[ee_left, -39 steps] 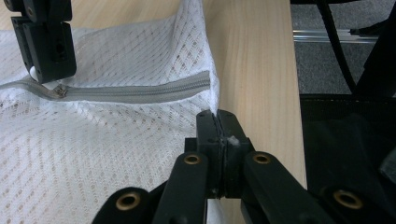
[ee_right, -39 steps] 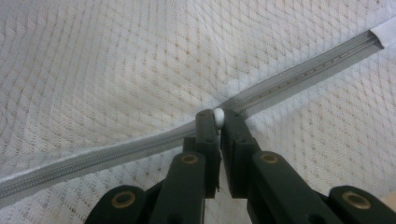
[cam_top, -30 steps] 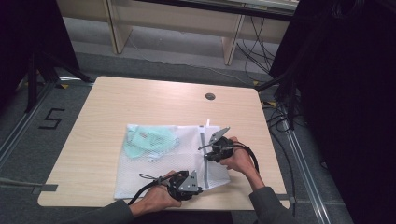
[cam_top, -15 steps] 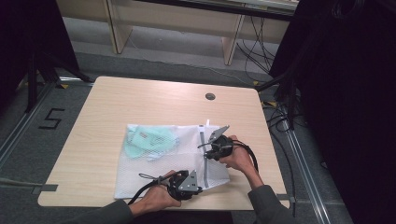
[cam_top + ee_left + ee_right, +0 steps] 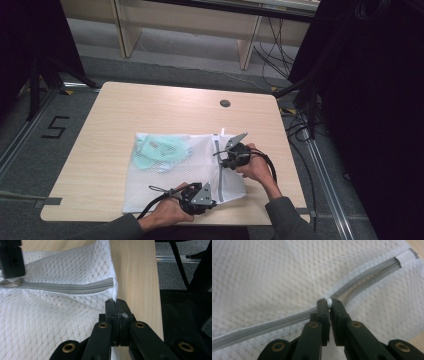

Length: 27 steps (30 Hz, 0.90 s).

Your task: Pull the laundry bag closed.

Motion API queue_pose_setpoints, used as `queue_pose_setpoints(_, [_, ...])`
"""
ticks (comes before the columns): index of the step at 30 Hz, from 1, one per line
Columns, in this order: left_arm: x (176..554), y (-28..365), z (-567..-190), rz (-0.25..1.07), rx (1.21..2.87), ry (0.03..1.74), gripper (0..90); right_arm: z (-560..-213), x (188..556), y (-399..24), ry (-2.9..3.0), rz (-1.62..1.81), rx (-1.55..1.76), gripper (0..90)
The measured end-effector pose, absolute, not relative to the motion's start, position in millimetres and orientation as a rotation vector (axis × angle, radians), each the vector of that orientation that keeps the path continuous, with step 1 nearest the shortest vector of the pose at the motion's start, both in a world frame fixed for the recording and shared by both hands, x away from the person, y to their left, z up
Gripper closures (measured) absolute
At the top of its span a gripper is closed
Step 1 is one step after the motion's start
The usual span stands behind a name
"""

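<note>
white zip pull (image 5: 328, 302) between right gripper (image 5: 328, 305) jaws, hidden from high view.

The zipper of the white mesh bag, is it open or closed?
Partly open. The zipper gapes beyond the right gripper, which pinches its white pull; behind it the teeth are joined.

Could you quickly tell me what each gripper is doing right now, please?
Left gripper: shut on the corner of the mesh laundry bag.
Right gripper: shut on the white zipper pull of the bag's grey zipper.
</note>
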<state>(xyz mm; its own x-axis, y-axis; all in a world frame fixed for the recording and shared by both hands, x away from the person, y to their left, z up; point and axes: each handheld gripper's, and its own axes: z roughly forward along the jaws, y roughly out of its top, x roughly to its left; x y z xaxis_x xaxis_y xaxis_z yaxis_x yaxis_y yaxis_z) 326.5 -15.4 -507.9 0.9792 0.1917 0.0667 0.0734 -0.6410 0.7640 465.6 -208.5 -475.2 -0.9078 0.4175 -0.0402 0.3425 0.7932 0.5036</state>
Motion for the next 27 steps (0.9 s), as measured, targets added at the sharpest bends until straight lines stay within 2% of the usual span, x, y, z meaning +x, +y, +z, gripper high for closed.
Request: queue_pose_setpoints(27, [323.6,-17.1,-508.8,0.16,2.258,0.196,89.0,-475.5,486.0,-207.2,2.806,0.743,0.668,86.7])
